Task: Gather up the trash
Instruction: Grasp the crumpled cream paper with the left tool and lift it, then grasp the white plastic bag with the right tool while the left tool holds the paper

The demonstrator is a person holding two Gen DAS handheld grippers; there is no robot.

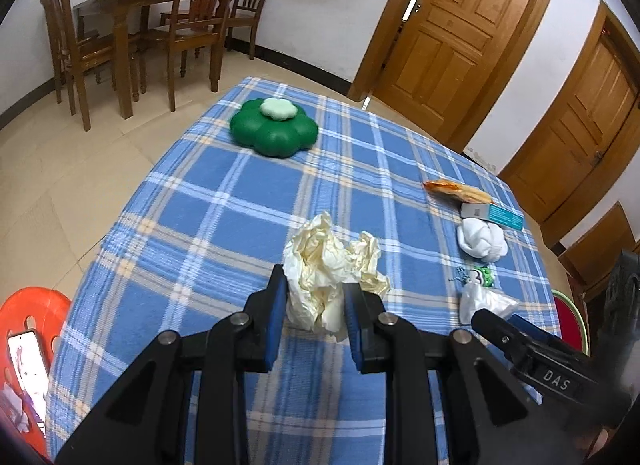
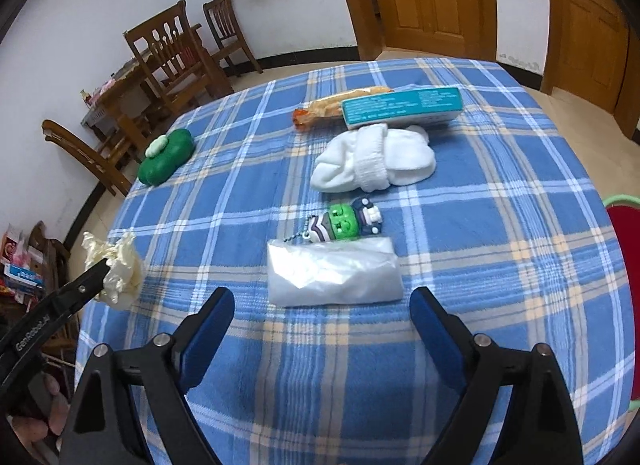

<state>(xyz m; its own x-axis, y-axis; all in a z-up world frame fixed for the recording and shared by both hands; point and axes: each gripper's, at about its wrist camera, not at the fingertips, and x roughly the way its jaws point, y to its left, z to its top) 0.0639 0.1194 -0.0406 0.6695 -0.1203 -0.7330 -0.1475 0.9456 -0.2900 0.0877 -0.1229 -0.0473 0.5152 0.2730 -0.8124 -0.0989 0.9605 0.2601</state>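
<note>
1. Currently the left gripper [image 1: 316, 305] is clamped on a crumpled cream paper wad [image 1: 328, 277]; both blue pads press its sides, and the wad bulges out ahead of the fingertips.
2. Right gripper [image 2: 322, 313] stands wide, nothing between its pads. No earlier view, so only the spread is noted.
3. Just ahead of the right gripper, centred between its fingers, a clear plastic bag [image 2: 334, 271] lies flat on the blue plaid cloth [image 2: 500, 245]. Not touched.
4. Touching the bag's far edge: a keychain [image 2: 346, 223] with a green figure and a bead chain.
5. Beyond that, a white sock bundle [image 2: 372, 163].
6. Farther still, a teal box [image 2: 402, 107], with an orange wrapper [image 2: 324, 109] lying against its far-left side.
7. Far left of the right gripper, a green flower-shaped bin [image 2: 166, 161] with a pale lid, well apart from the other items. From the left wrist view it sits straight ahead, far across the cloth.
8. Left gripper and wad show at the left edge of the right view, over the cloth's near-left border.
9. Left of the left gripper, off the table: an orange stool [image 1: 36, 317] with a phone [image 1: 28, 369] on it.
10. A hand [image 2: 52, 409] grips the left handle; partly visible only.
</note>
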